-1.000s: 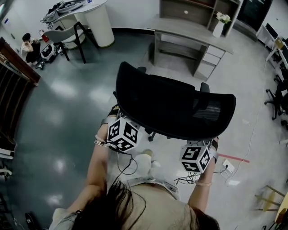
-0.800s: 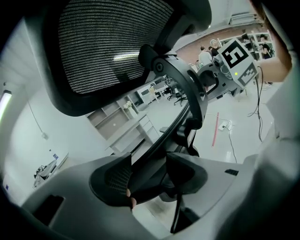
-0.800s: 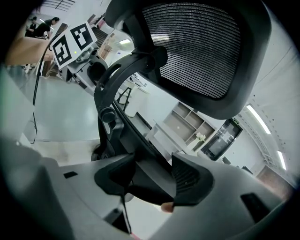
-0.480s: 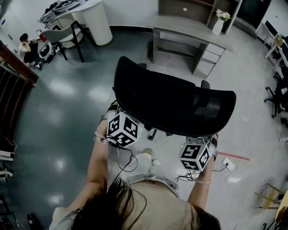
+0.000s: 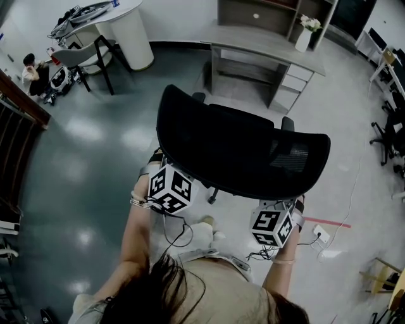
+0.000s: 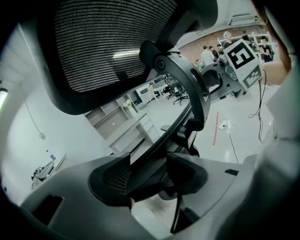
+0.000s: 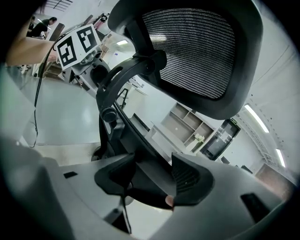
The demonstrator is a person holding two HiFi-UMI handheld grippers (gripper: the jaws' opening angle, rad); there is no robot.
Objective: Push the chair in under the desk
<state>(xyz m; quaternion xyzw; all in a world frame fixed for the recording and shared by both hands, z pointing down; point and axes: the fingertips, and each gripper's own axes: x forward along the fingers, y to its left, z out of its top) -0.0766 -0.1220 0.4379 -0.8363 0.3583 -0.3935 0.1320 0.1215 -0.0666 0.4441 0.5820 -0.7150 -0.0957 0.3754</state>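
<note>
Only the gripper views show left claw (image 6: 147, 177) and right claw (image 7: 151, 180) clamping the chair (image 5: 240, 152) frame.

In the head view, the chair (image 5: 240, 152) hides its own seat.

an office: grey desk (image 5: 269, 43), wall shelving (image 5: 278, 11), swivel chairs (image 5: 387, 135) alongside

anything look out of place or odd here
Only the black mesh office chair: it stands out on the open floor, clear of the grey desk rather than tucked under it. Both the left gripper and right gripper grip its back frame. Nothing looks spilled or damaged.
</note>
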